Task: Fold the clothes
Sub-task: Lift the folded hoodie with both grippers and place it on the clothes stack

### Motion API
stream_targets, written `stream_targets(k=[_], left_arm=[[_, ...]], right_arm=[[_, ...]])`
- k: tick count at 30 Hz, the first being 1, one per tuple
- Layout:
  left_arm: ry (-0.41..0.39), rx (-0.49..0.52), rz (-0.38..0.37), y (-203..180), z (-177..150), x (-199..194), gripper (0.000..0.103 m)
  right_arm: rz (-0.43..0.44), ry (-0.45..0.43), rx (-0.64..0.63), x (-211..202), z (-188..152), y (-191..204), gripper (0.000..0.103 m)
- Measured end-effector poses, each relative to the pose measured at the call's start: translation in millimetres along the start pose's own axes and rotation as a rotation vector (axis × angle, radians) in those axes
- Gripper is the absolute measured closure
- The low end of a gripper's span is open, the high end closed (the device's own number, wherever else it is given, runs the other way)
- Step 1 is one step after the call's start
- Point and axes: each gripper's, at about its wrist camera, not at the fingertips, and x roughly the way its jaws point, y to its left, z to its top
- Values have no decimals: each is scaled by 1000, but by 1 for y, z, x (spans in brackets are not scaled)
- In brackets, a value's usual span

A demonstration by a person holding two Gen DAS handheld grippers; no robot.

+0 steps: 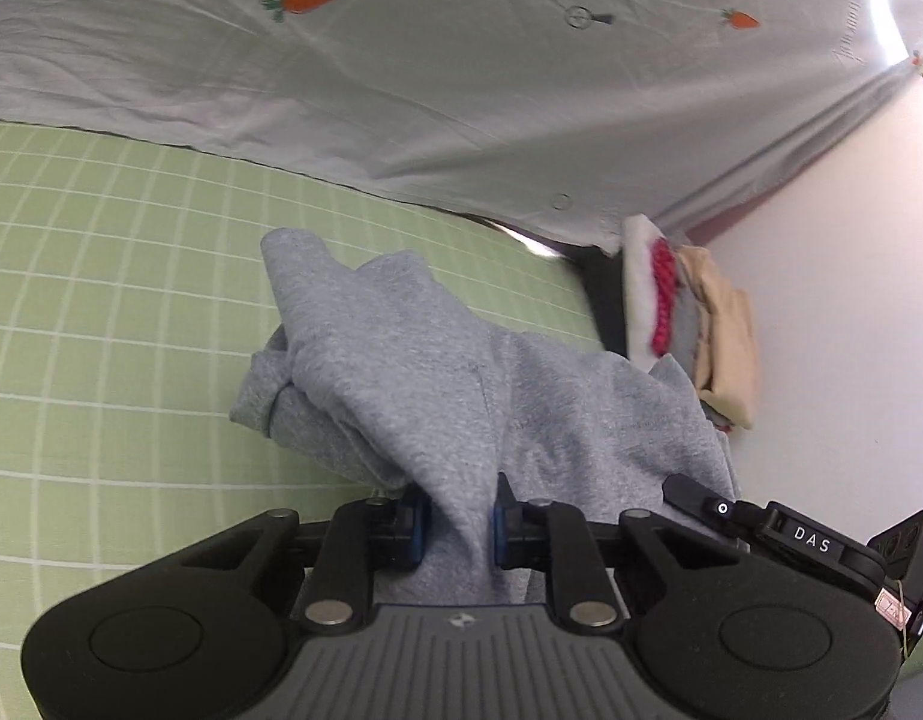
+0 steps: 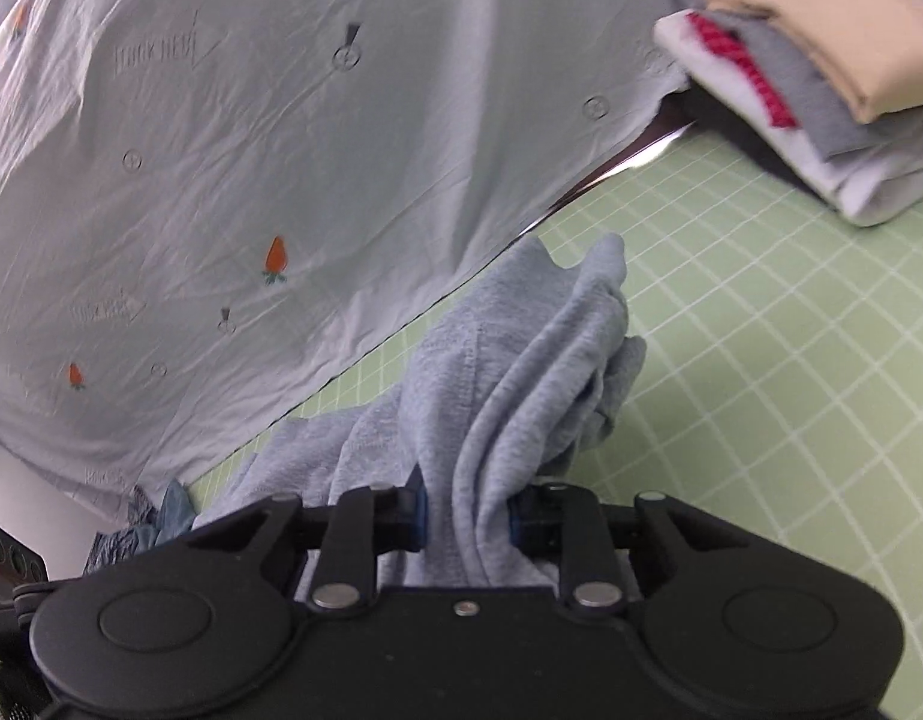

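One grey garment point(image 1: 437, 372); one folded stack point(image 2: 821, 78); two tools point(image 1: 458, 525).

Grey garment point(image 2: 509, 372) is being pinched between the blue pads point(image 2: 418, 516) of the right gripper point(image 2: 466, 519), fabric bunched in vertical folds and rising away from the jaws. Its far end is being draped over the green grid mat point(image 2: 761, 396). Pale sheet with carrot print point(image 2: 251, 180) is being seen left of the mat edge. Folded stack point(image 2: 821, 78), tan piece on top, is being kept at the mat's far right corner, well apart. Crumpled blue cloth point(image 2: 143, 525) is being seen lower left.
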Motion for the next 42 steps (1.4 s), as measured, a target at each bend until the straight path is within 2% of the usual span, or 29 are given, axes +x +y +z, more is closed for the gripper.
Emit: stream_targets(k=[5,7,9,11,16,20,23,25,27,28,30,32,33,36,37,39,40,42], left_arm=[[2,69,-115,-72,-10,39,83],[-7,88,-154,-102,-13,56,83],[-53,77,-171,-137,-14,74,83],[-96,66,-188,-172,-13,92,83],[-205,104,-228,-261,20,140,83],[-272,158,-228,-315,67,169,83],[-337,188,-224,-336,102,196,83],[-369,189,-177,-339,125,225,82],[-345,170,-51,-334,145,263,69],[-322,157,25,-330,155,283,67],[-259,148,125,-320,168,321,64],[-202,149,201,-309,171,348,59],[-183,145,223,-304,171,357,56],[-163,117,216,-290,167,371,44],[-168,115,227,-288,166,372,41],[-185,126,248,-287,163,371,33],[-194,136,255,-287,161,367,30],[-212,167,268,-288,156,358,15]], right_arm=[[-95,-127,13,-71,11,-40,80],[-103,-164,19,-94,27,-65,80],[-90,-199,8,-111,51,-94,82],[-67,-229,-23,-126,82,-124,83],[-12,-319,-140,-153,175,-179,84],[5,-361,-217,-153,256,-200,84],[5,-404,-315,-139,303,-205,84],[4,-428,-330,-120,328,-212,84],[-15,-425,-300,-92,348,-226,82],[-45,-407,-282,-74,356,-234,80],[-164,-357,-306,-33,362,-246,68],[-261,-337,-345,-4,357,-254,65],[-305,-330,-363,10,354,-258,58],[-386,-349,-385,22,343,-262,39],[-411,-357,-392,25,339,-264,37],[-442,-374,-408,21,331,-263,22],[-449,-380,-419,17,326,-262,19],[-451,-383,-446,8,316,-258,11]])
